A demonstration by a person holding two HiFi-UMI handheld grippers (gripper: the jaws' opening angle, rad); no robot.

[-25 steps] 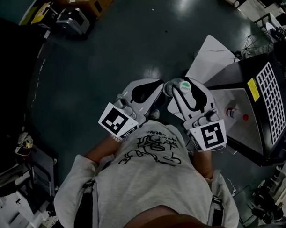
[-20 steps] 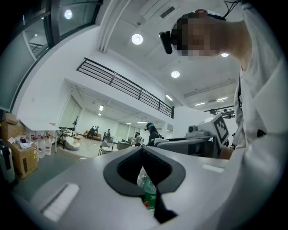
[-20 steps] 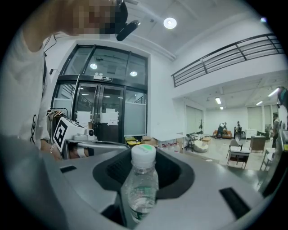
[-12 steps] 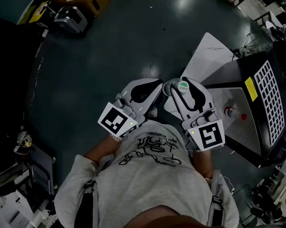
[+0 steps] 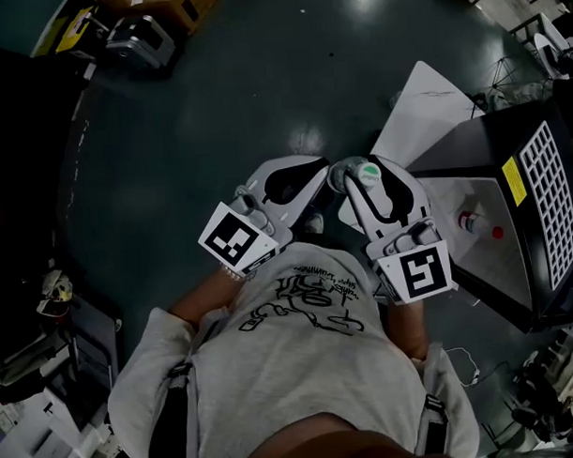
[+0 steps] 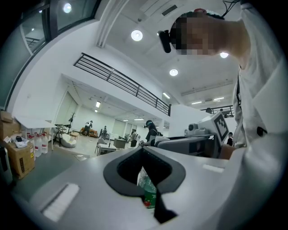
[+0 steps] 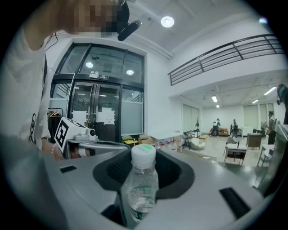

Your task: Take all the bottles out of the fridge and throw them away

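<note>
While both tongs hang at the person's chest, right gripper [image 5: 360, 178]: jaws set wide on a clear plastic bottle with a white-and-green cap [image 7: 143, 182], upright.
Left gripper [image 5: 299, 176]: jaws narrow, pinching a crumpled green-labelled plastic bottle [image 6: 148, 191].
Risk: slick plastic may slip and drop if either grip loosens before disposal.

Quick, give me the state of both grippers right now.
Left gripper: jaws closed on a green-labelled bottle.
Right gripper: jaws closed on a white-capped clear bottle, held upright.
</note>
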